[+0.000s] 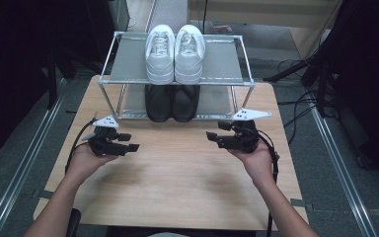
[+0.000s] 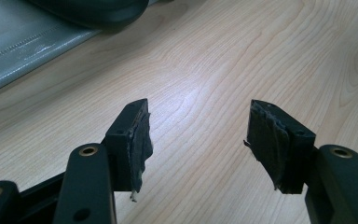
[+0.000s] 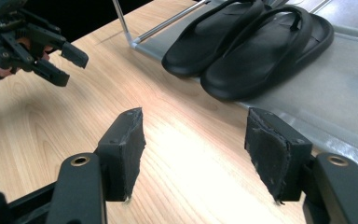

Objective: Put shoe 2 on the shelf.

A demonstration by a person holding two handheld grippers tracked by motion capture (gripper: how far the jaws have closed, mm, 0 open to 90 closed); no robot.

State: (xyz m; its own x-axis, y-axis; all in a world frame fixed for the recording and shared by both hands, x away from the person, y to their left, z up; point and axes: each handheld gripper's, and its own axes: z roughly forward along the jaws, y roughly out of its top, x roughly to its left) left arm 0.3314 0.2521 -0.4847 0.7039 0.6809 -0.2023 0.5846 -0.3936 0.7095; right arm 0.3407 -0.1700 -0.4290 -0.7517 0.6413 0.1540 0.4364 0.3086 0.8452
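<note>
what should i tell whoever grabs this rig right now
Left gripper: open, holds nothing, held over the bare table in front of the rack's left end.
Right gripper: open, holds nothing, held over the table in front of the rack's right end.
Rack: at the far edge of the table, two shelves.
White shoes: a pair side by side on the top shelf.
Black sandals: a pair side by side on the bottom shelf, nearest the grippers.
Done: both pairs sit shelved; nothing is gripped.
Left: likely the sandals come next, but neither gripper touches them yet.
</note>
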